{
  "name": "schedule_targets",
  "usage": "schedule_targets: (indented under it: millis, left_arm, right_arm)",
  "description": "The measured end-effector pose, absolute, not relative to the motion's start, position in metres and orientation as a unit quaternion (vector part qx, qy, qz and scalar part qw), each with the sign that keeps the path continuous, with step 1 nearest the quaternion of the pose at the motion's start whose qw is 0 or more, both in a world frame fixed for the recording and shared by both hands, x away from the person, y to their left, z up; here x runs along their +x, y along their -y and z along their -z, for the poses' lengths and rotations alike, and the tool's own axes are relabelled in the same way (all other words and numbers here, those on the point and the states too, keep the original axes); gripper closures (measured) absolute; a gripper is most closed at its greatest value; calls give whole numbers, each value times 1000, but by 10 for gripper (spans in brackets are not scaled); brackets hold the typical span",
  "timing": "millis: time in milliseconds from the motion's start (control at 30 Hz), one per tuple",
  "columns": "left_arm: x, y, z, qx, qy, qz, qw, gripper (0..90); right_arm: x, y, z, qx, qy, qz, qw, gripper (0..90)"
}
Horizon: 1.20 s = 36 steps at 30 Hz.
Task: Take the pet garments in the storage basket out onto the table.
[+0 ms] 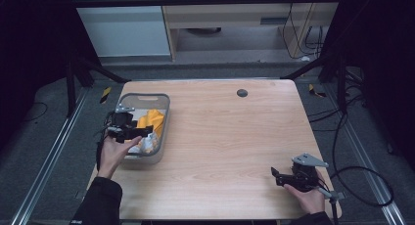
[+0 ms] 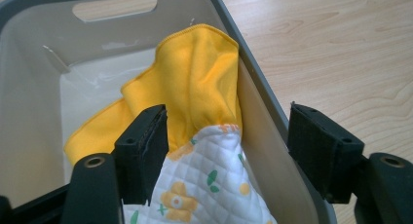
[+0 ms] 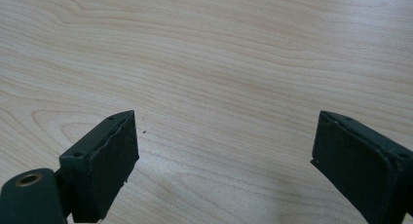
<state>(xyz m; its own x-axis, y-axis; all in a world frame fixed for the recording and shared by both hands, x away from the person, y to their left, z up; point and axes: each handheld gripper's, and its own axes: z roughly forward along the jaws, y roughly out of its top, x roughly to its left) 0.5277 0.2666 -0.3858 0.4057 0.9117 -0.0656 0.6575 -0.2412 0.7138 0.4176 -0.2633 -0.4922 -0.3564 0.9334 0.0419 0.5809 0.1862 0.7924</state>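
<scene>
Left gripper (image 2: 226, 151) agape astride unlabelled bin wall (image 2: 258, 107)

- Yellow cloth (image 2: 195, 83), plain, beyond the left gripper's (image 2: 226, 151) black jaws.
- White quilted cloth (image 2: 209, 185) with orange flowers and green leaves, between those jaws.
- Grey bin (image 2: 263, 87).
- Pale wood-grain table (image 3: 219, 63) under the right gripper's (image 3: 224, 156) black jaws.

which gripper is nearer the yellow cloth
Left. The left gripper is at the grey bin, its open jaws astride the wall right by the yellow cloth. The right gripper sits across the table, over bare wood.
</scene>
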Motion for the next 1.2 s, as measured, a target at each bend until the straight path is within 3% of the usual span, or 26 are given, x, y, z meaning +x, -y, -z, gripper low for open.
schedule_targets:
  millis: [1200]
  left_arm:
    - [540,-255,417,802,-529,-141,237,500]
  right_arm:
    - [418,263,493,515,-738,-371,231,95]
